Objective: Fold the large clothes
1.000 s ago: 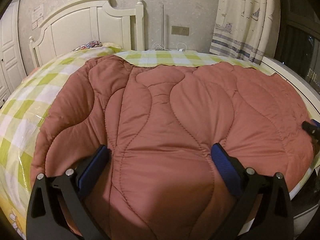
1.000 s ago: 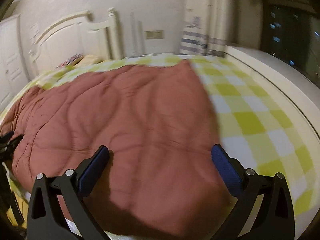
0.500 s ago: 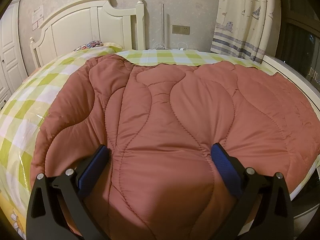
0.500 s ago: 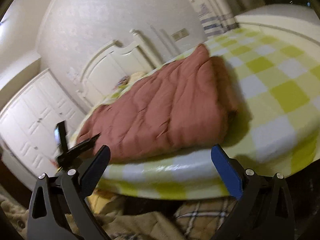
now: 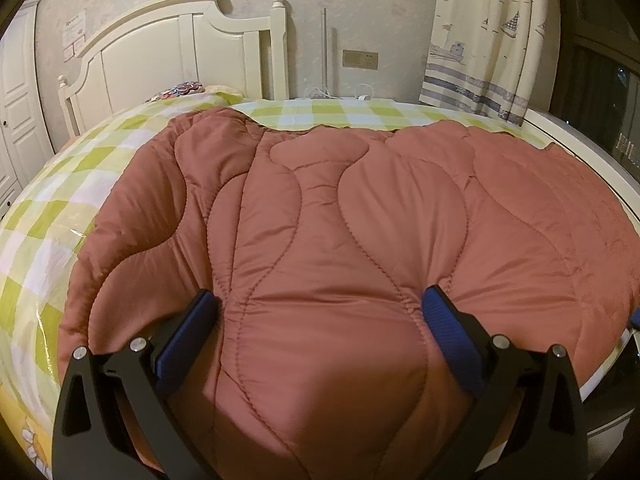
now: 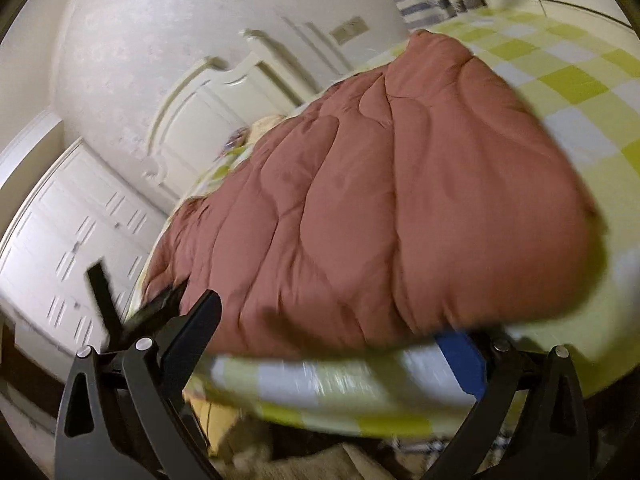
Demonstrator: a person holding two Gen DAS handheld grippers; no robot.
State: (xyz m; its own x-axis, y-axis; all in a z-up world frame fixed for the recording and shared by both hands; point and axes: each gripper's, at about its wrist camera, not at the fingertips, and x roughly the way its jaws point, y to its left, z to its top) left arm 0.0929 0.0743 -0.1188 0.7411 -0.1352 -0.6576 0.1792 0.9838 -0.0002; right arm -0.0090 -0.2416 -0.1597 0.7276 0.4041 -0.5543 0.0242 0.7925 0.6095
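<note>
Doors: white cupboard doors (image 5: 10, 120) stand at the far left of the room.
Headboard: a cream headboard (image 5: 176, 52) stands at the bed's far left corner, by the wall.
Bed: a sheet (image 5: 48, 208) of green and white squares covers it.
Quilt: the red quilt (image 5: 360, 240) lies flat on the bed and comes to its near edge. Bare sheet shows left of it and along the far edge.
Curtain: a curtain (image 5: 488, 36) with little boats hangs at the far right.
Left gripper: the left gripper (image 5: 320, 320) is low over the quilt's near edge, fingers spread wide, holding nothing.
Right gripper: the right gripper (image 6: 332, 344) is tipped sideways at the bed's near edge, just below the quilt. Its fingers are spread wide and empty. This view is blurry.
</note>
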